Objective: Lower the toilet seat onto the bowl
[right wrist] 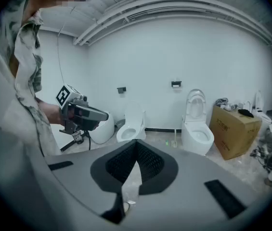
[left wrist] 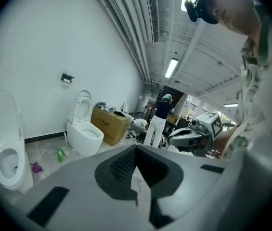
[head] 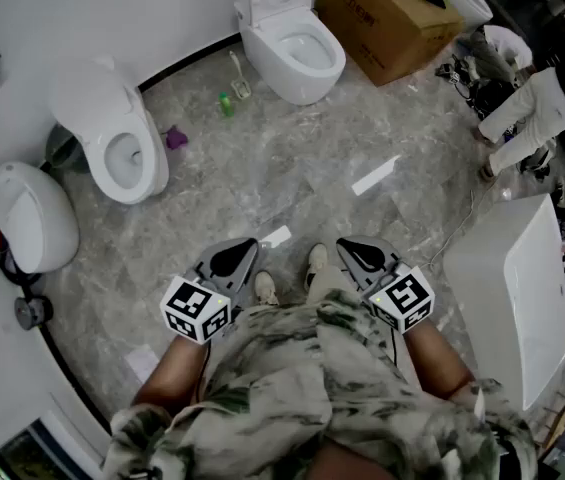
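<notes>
Left gripper (head: 233,259): fingers (left wrist: 121,167) clenched together, nothing between. Right gripper (head: 360,255): fingers (right wrist: 151,163) likewise clenched, empty. Both at the person's waist, above the floor (head: 262,183). Toilet seat (head: 95,93) upright on the nearer toilet (head: 134,160), well apart ahead-left; second toilet (head: 297,53) beside cardboard box (head: 382,18)

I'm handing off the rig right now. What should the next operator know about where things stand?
Left gripper: shut, empty, held low in front of the person.
Right gripper: shut, empty, beside it.
Near toilet: ahead to the left, seat upright. A second toilet farther off also has its seat up.
Done: nothing yet; both grippers are well short of either toilet.
Left: walk up, take the raised seat and lower it onto the bowl.
</notes>
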Demonstrator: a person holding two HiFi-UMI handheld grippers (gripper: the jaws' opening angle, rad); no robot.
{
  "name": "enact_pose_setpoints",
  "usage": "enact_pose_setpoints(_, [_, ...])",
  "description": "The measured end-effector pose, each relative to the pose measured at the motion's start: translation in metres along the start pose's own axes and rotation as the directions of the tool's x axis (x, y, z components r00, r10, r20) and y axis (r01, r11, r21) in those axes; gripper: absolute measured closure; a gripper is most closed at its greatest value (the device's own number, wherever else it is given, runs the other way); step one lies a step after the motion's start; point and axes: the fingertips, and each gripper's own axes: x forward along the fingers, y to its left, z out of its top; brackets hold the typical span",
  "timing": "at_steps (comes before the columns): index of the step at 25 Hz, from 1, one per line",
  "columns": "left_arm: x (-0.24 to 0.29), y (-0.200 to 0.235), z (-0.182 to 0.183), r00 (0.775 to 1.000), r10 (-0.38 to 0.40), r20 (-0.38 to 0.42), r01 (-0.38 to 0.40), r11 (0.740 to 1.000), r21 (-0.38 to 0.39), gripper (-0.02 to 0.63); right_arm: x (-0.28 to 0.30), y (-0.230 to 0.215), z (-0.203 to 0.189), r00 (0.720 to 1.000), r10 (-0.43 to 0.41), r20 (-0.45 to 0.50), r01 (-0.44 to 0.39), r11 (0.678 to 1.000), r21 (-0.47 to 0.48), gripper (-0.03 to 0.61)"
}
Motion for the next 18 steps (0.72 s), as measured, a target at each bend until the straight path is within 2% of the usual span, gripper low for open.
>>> enact_pose_setpoints(3, [0.025, 0.000, 0.004, 1.000, -0.017, 0.000, 0.017, 1.000, -0.013, 0.592, 0.000, -0.024, 0.001, 1.000, -0.011, 0.010, 0.010, 1.000, 0.018, 0.558])
enact_pose_setpoints(7, [0.063, -0.005, 0.023, 1.000, -0.026, -0.014, 0.026, 1.000, 0.013, 0.592, 0.001, -0.062, 0.007, 1.000, -0.006, 0.027, 0.005, 1.000, 0.019, 0.558])
enact_pose_setpoints(13, [0.125, -0.013, 0.065, 0.999, -0.025, -0.044, 0.027, 0.998, 0.062, 0.592, 0.005, -0.117, 0.034, 0.993, 0.074, 0.089, -0.075, 0.997, 0.009, 0.556])
enact_pose_setpoints(17, [0.160, -0.013, 0.088, 0.999, 0.003, -0.040, 0.000, 0.997, 0.076, 0.592, 0.007, -0.158, 0.045, 0.990, 0.097, 0.105, -0.097, 0.995, 0.000, 0.374])
enact_pose_setpoints(18, [0.167, -0.013, 0.093, 0.999, 0.010, -0.040, -0.007, 0.997, 0.074, 0.592, 0.007, -0.170, 0.047, 0.990, 0.091, 0.112, -0.092, 0.996, 0.005, 0.364])
